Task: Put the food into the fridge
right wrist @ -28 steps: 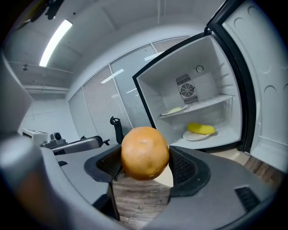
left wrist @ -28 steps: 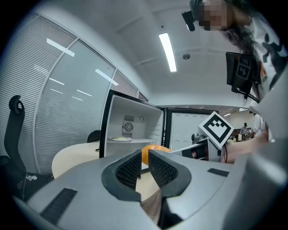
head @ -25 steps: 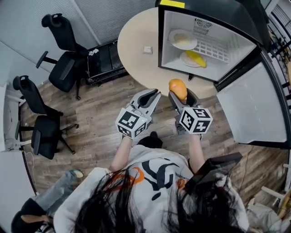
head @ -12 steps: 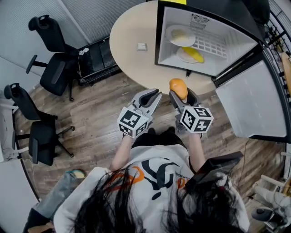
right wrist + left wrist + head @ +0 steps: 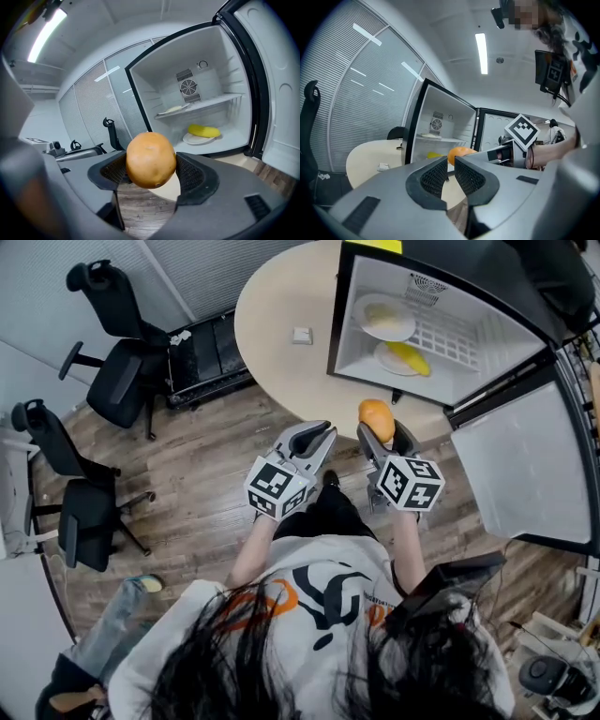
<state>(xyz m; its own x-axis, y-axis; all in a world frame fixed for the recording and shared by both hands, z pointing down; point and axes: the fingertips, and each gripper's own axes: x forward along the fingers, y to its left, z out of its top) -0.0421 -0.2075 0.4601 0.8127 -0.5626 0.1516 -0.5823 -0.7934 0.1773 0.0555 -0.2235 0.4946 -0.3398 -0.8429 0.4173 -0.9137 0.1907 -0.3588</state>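
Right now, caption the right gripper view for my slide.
Right gripper grips an orange fruit facing the open fridge.

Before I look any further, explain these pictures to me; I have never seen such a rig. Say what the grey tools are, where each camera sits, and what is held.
There is no robot: a person holds a two-jaw tool in each hand. One view looks down from a camera on the person's head; the other two cameras ride on the tools. The right hand-held gripper grips an orange fruit; the left hand-held gripper is shut and empty. Ahead, a small fridge stands open on a round table; inside, yellow food lies on a plate, and a second plate sits on the shelf above.
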